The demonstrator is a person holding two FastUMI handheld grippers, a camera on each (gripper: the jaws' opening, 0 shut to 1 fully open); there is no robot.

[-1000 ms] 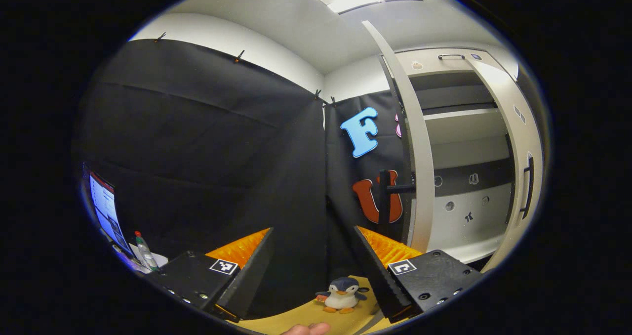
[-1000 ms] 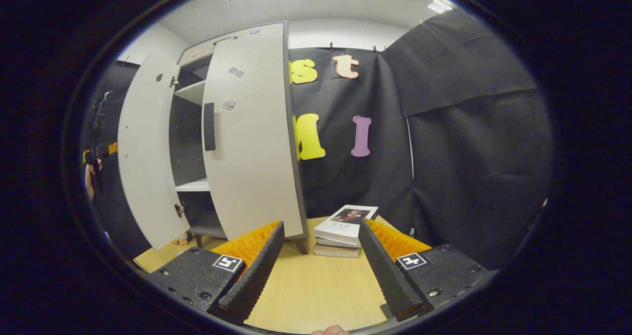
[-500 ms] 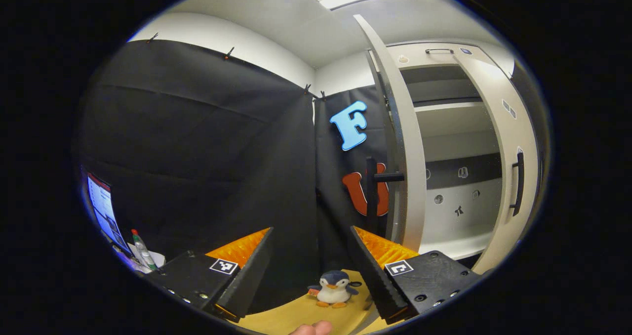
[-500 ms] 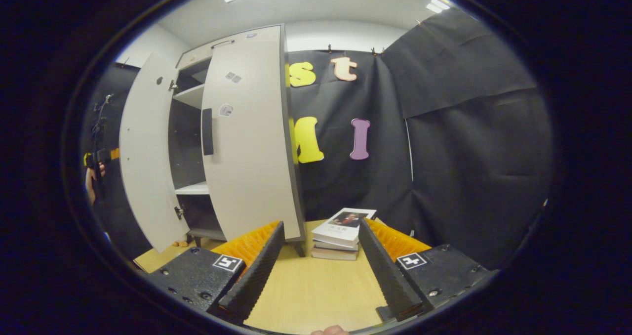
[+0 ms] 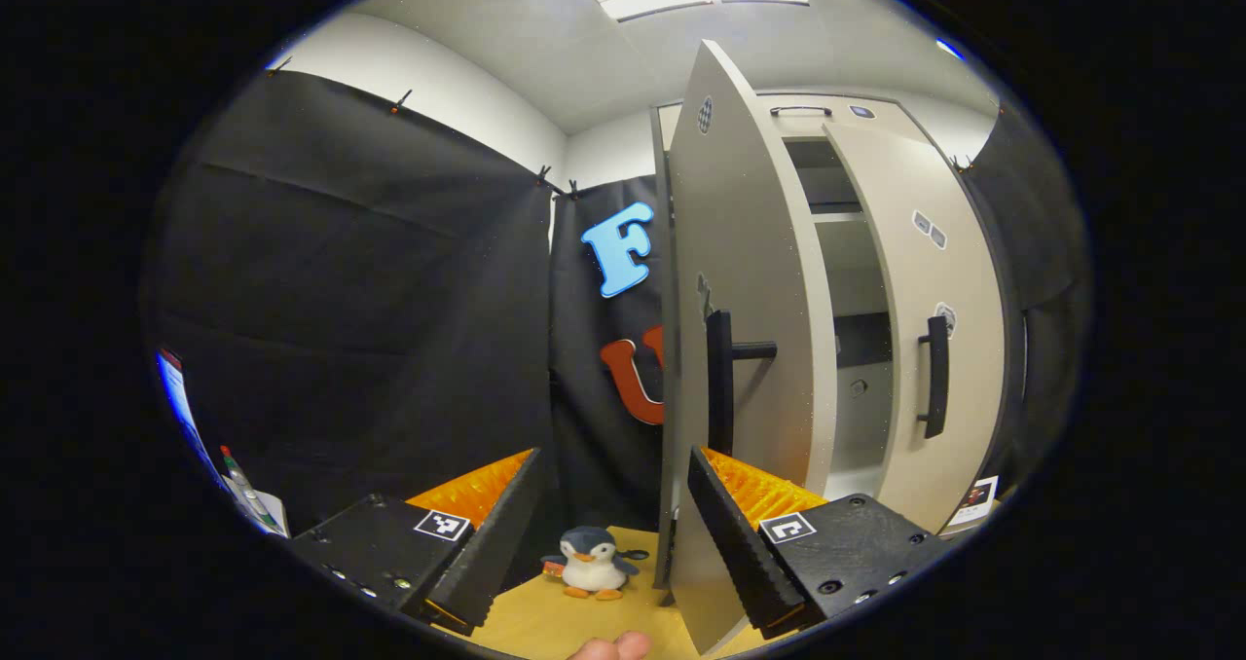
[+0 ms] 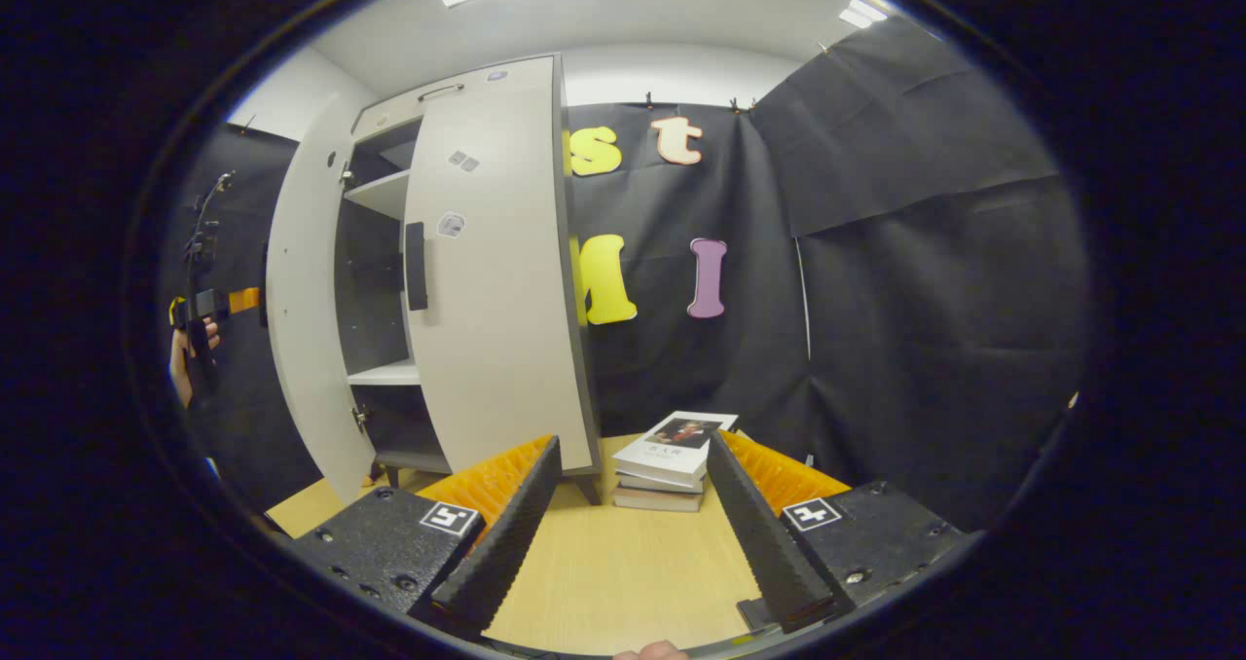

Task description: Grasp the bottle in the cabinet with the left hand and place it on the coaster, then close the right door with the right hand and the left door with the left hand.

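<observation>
Grey panels tell most of the story: the right door [image 6: 492, 271] looks nearly shut against the cabinet [image 6: 384, 251], with its dark handle [image 5: 935, 376] facing out, while the left door [image 5: 745, 329] stands partly open, leaving a gap through which bare shelves show. No bottle or coaster can be made out in either view, so I cannot tell where they are; judging by the bare shelves, the bottle has likely been taken out already, and the right door's step looks done or close to it. What remains, by my reading, is swinging the left door home. The left gripper [image 5: 613, 533] is spread wide and holds nothing, its right finger close beside the left door's lower edge, whether touching I cannot tell, below that door's handle [image 5: 720, 383]; a toy penguin [image 5: 592, 565] sits on the desk [image 5: 545, 621] between its fingers. The right gripper [image 6: 628, 533] is also wide and empty, hovering over the desk short of a stack of books [image 6: 672, 458] near the cabinet's foot.
</observation>
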